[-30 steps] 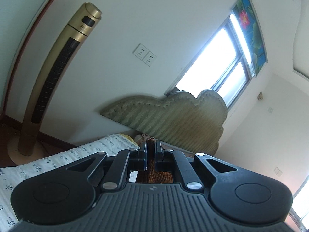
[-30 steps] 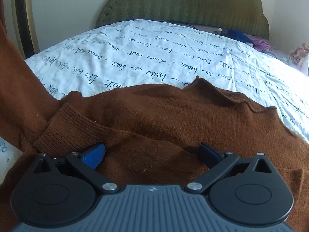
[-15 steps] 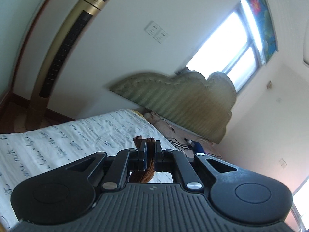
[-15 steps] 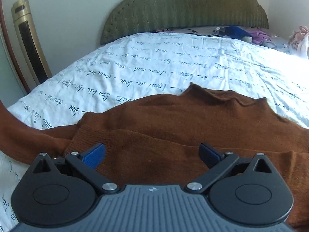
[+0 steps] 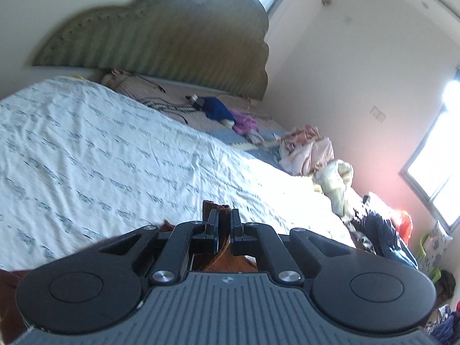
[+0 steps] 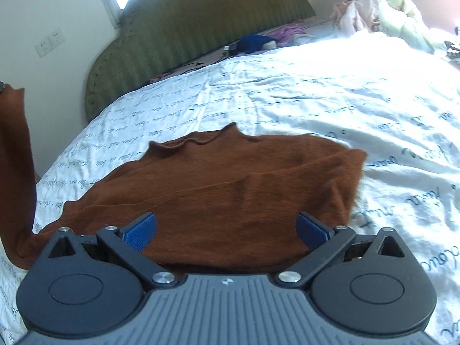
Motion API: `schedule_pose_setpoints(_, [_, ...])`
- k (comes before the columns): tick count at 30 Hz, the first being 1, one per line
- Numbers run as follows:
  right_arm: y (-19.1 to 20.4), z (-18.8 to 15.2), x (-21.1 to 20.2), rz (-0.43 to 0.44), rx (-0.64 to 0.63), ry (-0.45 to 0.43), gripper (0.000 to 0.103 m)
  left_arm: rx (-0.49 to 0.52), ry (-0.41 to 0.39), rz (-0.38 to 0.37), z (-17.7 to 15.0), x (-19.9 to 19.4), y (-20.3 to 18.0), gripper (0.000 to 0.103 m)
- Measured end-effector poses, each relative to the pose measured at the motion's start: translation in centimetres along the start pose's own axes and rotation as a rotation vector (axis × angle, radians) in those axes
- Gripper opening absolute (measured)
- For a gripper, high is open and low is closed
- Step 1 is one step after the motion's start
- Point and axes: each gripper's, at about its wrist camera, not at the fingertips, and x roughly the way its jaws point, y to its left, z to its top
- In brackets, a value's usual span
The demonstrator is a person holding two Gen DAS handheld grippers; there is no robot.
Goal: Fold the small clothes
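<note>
The left gripper (image 5: 223, 224) has its two fingers pressed together on a fold of the brown sweater (image 5: 216, 210). In the left wrist view only a small piece of this cloth shows, standing up between the fingers and hanging below them. This view also shows the far side of the room: a window (image 5: 431, 178) on the right wall and a pile of clothes (image 5: 313, 149) at the bed's edge.

The right wrist view shows what the left one hides. The sweater (image 6: 230, 189) lies spread on the white bedsheet (image 6: 345, 100) with dark handwriting printed on it, its collar pointing toward the green headboard (image 6: 184, 28). One sleeve (image 6: 17, 155) rises up at the left edge of the picture, lifted off the bed. The right gripper (image 6: 225, 227) is spread wide, its blue pads (image 6: 141, 230) apart above the near part of the sweater, pinching nothing. A wall socket (image 6: 50, 41) shows beside the headboard.
</note>
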Motion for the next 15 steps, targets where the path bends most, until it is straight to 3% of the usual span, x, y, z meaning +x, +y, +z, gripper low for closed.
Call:
schedule_pose_setpoints(7, [-4.2,0.1,-2.1,-0.070,0.034,-0.006,0.103,0.075,0.064,-0.019,-7.2,9.4,-6.7,0.007])
schedule_pose_setpoints(15, [-6.8,0.6,-3.3,-0.119,0.051,-0.018,0.103,0.080,0.147,-0.040,-11.6,14.2,-9.1,0.008])
